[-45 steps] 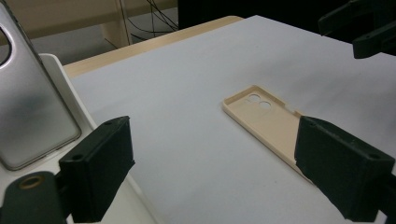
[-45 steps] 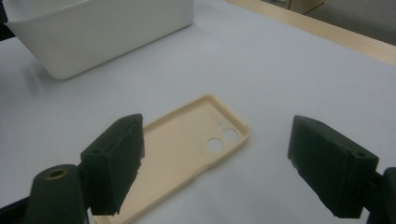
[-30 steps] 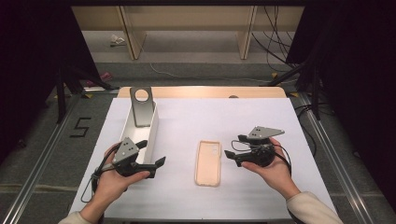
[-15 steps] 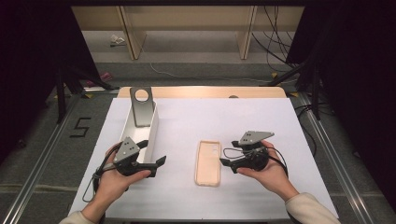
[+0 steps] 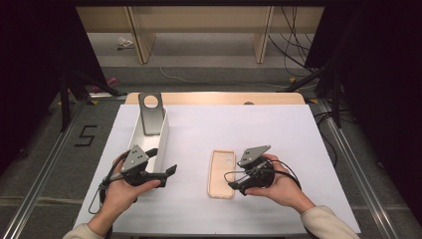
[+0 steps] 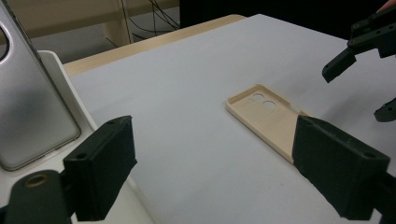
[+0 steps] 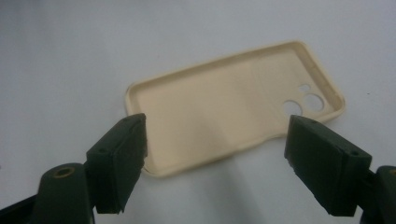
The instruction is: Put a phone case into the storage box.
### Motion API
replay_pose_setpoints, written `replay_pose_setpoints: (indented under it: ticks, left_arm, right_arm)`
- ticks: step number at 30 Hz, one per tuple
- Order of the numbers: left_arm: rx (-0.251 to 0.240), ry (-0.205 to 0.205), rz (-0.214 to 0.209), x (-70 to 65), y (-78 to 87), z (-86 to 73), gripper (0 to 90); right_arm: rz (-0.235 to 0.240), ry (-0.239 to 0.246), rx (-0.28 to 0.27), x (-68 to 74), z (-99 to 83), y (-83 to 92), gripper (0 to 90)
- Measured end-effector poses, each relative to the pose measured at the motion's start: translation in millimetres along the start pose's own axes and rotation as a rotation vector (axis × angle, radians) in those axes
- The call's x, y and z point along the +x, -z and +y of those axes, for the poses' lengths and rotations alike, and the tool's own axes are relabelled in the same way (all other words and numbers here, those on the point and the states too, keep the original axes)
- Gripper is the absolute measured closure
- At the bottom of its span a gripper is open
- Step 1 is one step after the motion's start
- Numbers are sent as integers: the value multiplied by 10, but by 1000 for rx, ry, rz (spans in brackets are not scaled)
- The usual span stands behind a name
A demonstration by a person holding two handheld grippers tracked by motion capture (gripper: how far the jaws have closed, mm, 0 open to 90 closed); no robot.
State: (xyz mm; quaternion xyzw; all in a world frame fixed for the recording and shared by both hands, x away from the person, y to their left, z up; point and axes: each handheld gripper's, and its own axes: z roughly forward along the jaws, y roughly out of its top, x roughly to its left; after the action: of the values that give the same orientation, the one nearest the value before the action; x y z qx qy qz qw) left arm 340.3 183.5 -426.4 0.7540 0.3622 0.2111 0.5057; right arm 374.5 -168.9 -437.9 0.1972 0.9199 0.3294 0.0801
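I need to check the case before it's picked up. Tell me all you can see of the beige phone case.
The beige phone case looks like soft matte plastic, with a raised rim and round camera cutouts near one end. It lies flat, hollow side up and empty, on the white table. The open right gripper hovers at its long edge; nothing visibly touches it.

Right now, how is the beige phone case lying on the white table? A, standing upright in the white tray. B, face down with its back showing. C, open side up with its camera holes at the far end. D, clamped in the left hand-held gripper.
C: the phone case lies flat with its raised rim and hollow inside facing up, its camera holes toward the far end, and the open right hand-held gripper is close beside it.
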Motion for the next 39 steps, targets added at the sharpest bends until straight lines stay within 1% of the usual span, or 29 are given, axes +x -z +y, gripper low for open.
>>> replay_pose_setpoints:
  ticks: [1,2,3,4,7,13,19,21,22,27,28,32,33,34,35,36,37,38,39]
  left_arm:
    - [0,-2,0,0,-2,3,132]
    - [0,-3,-1,-2,-3,5,133]
    - [-1,-2,-1,-9,-7,8,134]
    - [0,-5,-2,-14,-8,11,134]
    - [0,-9,-8,-34,-15,16,134]
    - [-2,-10,-12,-44,-24,21,136]
    - [-4,-10,-16,-41,-28,20,138]
    - [-3,-10,-16,-41,-29,18,138]
    - [-3,-11,-16,-40,-29,19,138]
    - [-5,-11,-16,-43,-22,29,138]
    - [-5,-12,-16,-44,-20,30,138]
    - [-7,-11,-18,-51,-23,34,139]
    - [-7,-12,-18,-52,-24,34,139]
    - [-6,-13,-19,-53,-25,33,139]
    - [-5,-13,-19,-54,-26,32,139]
    - [-4,-13,-20,-55,-26,31,138]
    - [-4,-13,-20,-56,-27,31,139]
    - [-4,-14,-20,-56,-27,31,139]
    - [-4,-14,-20,-55,-27,31,139]
  right_arm:
    - [-3,11,12,16,10,-12,221]
    - [-8,34,31,31,23,-32,220]
    - [-8,40,39,43,30,-45,219]
    - [-9,59,61,60,41,-63,218]
    - [-7,81,94,92,67,-103,218]
    - [-8,154,173,169,142,-214,227]
    - [17,205,220,233,231,-319,235]
    - [24,225,255,262,255,-363,245]
    - [24,234,262,271,263,-379,248]
    - [27,264,315,324,315,-454,265]
    - [25,281,328,326,322,-476,265]
    - [16,308,373,353,346,-521,282]
    - [14,316,378,355,348,-529,286]
    - [10,314,396,361,354,-534,291]
    - [7,324,405,358,360,-543,291]
    - [13,324,410,357,364,-551,291]
    - [8,319,415,364,366,-558,291]
    - [3,325,428,365,372,-558,292]
    - [7,332,424,360,373,-568,292]
